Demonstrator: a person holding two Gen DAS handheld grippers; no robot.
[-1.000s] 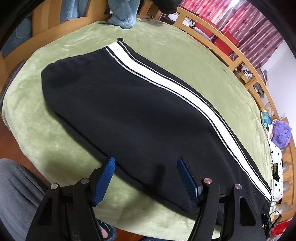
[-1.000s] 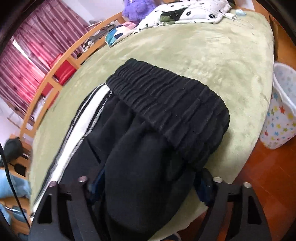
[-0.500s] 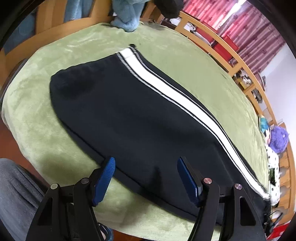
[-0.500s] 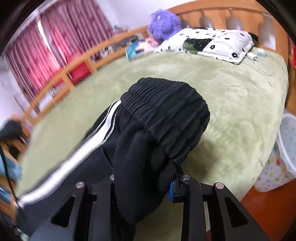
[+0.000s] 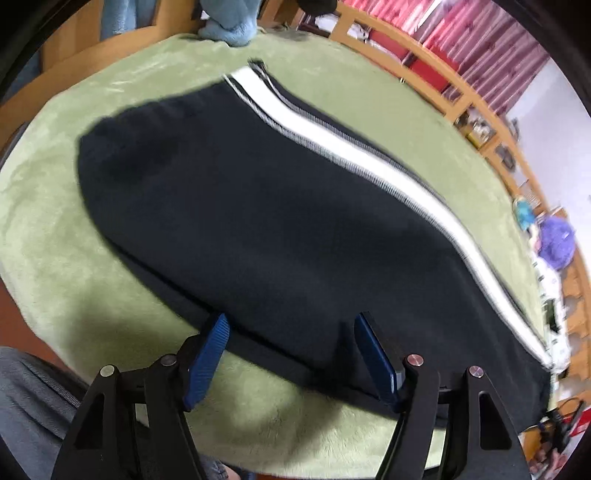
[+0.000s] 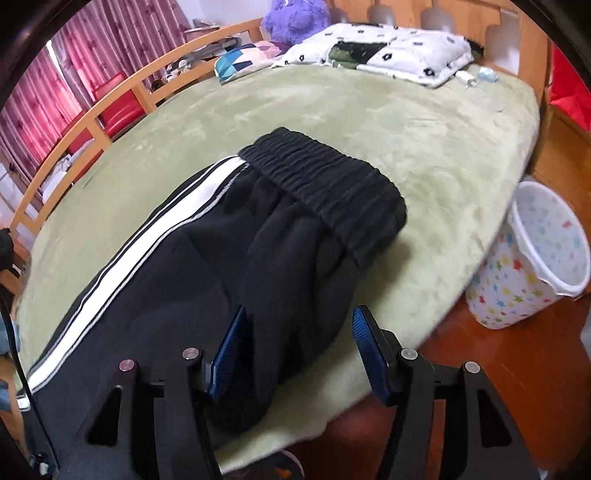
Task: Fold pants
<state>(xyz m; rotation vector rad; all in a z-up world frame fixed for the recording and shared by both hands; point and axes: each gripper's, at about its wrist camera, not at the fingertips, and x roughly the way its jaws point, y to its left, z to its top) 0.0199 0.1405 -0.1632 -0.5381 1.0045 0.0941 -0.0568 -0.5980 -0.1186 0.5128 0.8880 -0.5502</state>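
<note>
Black pants (image 5: 258,221) with a white side stripe (image 5: 369,162) lie lengthwise on the green blanket (image 5: 92,295), one leg on top of the other. My left gripper (image 5: 291,317) stands open just over the near edge of the leg, with nothing pinched. In the right wrist view the ribbed waistband (image 6: 325,184) lies flat on the blanket (image 6: 406,122). My right gripper (image 6: 300,310) is opening. The bulging seat fabric of the pants (image 6: 295,266) sits loosely between its blue pads (image 6: 229,343), which no longer squeeze it.
A wooden bed rail (image 6: 92,122) runs along the far side. A spotted pillow (image 6: 388,51) and purple plush toy (image 6: 295,14) lie at the bed's head. A star-patterned bin (image 6: 535,258) stands on the floor at right. Blue cloth (image 5: 229,26) lies beyond the cuffs. A person's grey trouser leg (image 5: 29,406) is near.
The right gripper was pinched on the seat fabric and lifting it half a second ago; its jaws have parted and the waistband lies flat again. The left gripper crept slightly toward the leg's edge.
</note>
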